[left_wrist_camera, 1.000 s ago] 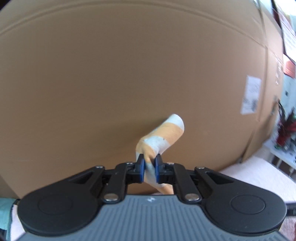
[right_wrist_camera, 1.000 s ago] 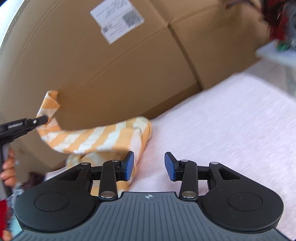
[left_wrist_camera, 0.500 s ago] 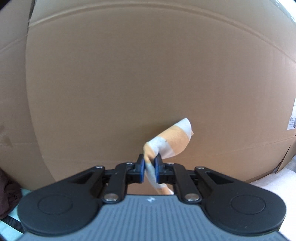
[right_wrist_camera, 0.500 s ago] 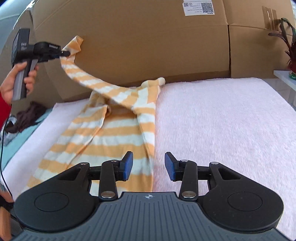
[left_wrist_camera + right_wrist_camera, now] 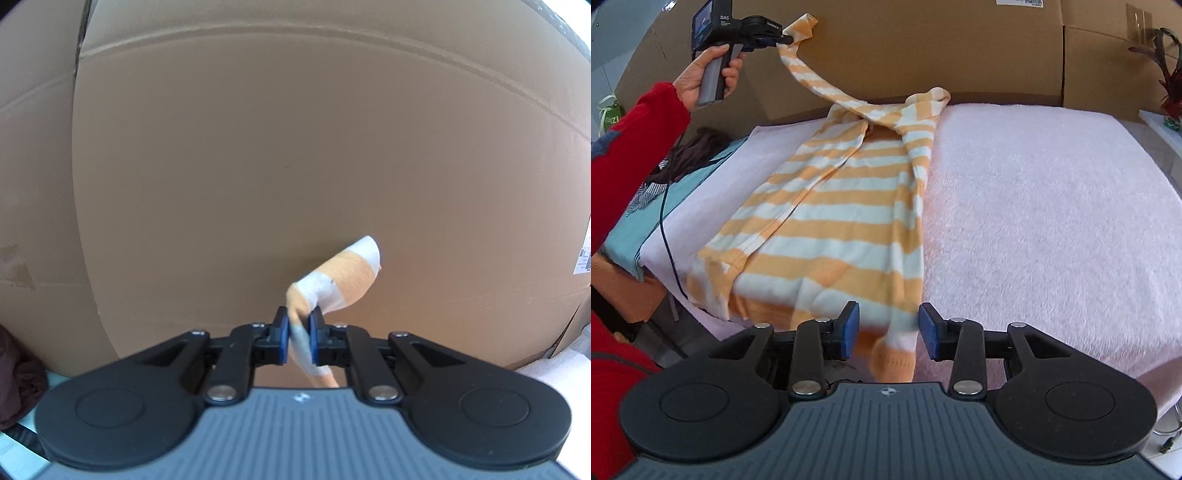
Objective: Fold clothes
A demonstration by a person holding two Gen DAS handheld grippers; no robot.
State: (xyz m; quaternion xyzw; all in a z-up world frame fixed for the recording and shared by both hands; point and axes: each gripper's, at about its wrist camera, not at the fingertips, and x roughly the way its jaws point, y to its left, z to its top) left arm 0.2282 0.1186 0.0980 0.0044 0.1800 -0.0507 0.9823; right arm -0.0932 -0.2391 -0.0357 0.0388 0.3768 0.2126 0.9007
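An orange-and-white striped garment [image 5: 846, 206] lies lengthwise on the left half of a pink fleece-covered table [image 5: 1052, 206]. My left gripper [image 5: 298, 339] is shut on the end of one sleeve [image 5: 340, 284], held high in front of a cardboard wall; the right wrist view shows that gripper [image 5: 788, 37] at the upper left with the sleeve stretched down to the garment's far end. My right gripper [image 5: 888, 328] is open at the table's near edge, its blue pads either side of the other sleeve's orange cuff [image 5: 894, 360], which hangs over the edge.
Large cardboard boxes [image 5: 923, 48] stand along the table's far side. A person's red sleeve [image 5: 631, 147] and hand are at the left. Dark and teal clothes [image 5: 698, 147] lie beyond the table's left edge. A plant [image 5: 1167, 74] stands at the far right.
My right gripper has pulled back to the table's near edge and now straddles the hanging cuff. The left gripper has lifted the held sleeve higher and further left.
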